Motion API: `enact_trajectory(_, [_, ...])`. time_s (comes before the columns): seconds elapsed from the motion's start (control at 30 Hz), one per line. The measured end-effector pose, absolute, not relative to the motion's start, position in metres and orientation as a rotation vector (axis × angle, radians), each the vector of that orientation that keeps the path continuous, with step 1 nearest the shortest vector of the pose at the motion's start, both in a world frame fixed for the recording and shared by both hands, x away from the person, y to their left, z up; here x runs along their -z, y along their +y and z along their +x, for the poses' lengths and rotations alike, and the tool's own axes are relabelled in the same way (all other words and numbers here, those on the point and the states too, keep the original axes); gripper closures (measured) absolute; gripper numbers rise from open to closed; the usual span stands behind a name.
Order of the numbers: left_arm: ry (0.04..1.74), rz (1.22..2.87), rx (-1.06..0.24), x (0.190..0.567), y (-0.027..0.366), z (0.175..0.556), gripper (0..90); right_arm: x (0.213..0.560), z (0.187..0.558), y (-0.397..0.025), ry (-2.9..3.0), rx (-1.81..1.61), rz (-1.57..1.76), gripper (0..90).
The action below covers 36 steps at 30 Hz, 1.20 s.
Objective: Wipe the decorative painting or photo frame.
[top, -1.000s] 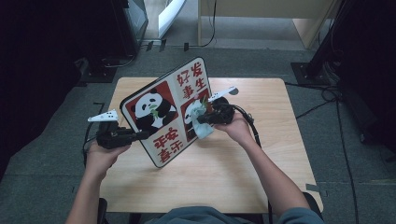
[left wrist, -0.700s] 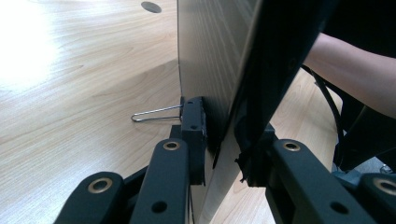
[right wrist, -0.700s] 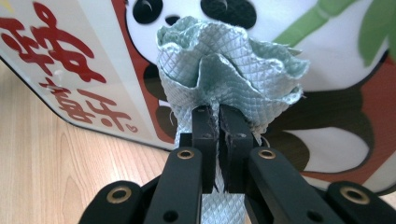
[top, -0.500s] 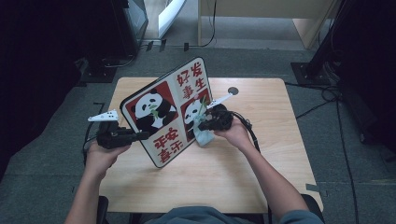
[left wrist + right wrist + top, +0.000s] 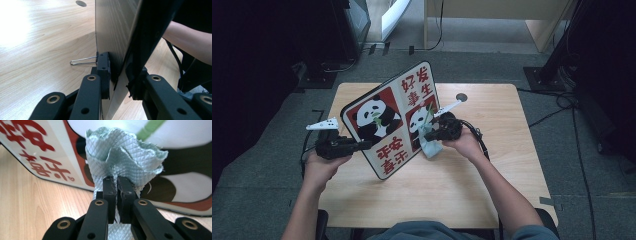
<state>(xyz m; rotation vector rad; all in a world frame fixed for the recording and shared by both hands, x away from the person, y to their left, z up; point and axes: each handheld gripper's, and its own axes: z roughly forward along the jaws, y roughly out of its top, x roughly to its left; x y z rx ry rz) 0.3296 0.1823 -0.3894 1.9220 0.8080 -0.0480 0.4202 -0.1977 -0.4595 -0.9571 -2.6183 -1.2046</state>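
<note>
Panda board [image 5: 393, 120] stands tilted on its lower edge near the middle of the wooden table [image 5: 507, 175], printed face toward the person: two panda panels on red, two pale panels with red characters. Left gripper [image 5: 362, 145] sits at the board's left edge, jaws clenched on that edge. In the left gripper view the board [image 5: 112, 32] runs edge-on between the two black jaws, wood-grain back to the left, dark printed side to the right; a wire stand leg [image 5: 82, 60] juts from the back just above the table surface. Right gripper [image 5: 428, 134] is at the board's right-hand panda panel, jaws clamped on a pale blue-green cloth [image 5: 431, 146], which hangs down just in front of the board's lower right edge. In the right gripper view the cloth [image 5: 125, 152], waffle-textured, bunches up above the closed jaws and lies against the printed face [image 5: 185, 157]; whether it actually presses the surface cannot be told. Both forearms enter from the bottom of the high view. A round cable hole [image 5: 461, 97] shows in the table behind the board.
</note>
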Motion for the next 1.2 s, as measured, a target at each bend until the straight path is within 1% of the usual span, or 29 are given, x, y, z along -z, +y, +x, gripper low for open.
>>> enact_trajectory(0.33, [0.807, 1.913, 0.031, 0.39, 0.182, 0.329, 75.3, 0.429, 0.417, -0.198, -2.599, 1.327, -0.915, 86.9])
enact_trajectory(0.7, [0.809, 1.899, 0.022, 0.391, 0.182, 0.328, 75.4, 0.384, 0.419, -0.188, -2.597, 1.465, -0.833, 86.9])
enact_trajectory(1.2, [0.81, 1.898, 0.012, 0.391, 0.183, 0.328, 76.0, 0.294, 0.431, -0.167, -2.684, 1.593, -0.718, 86.9])
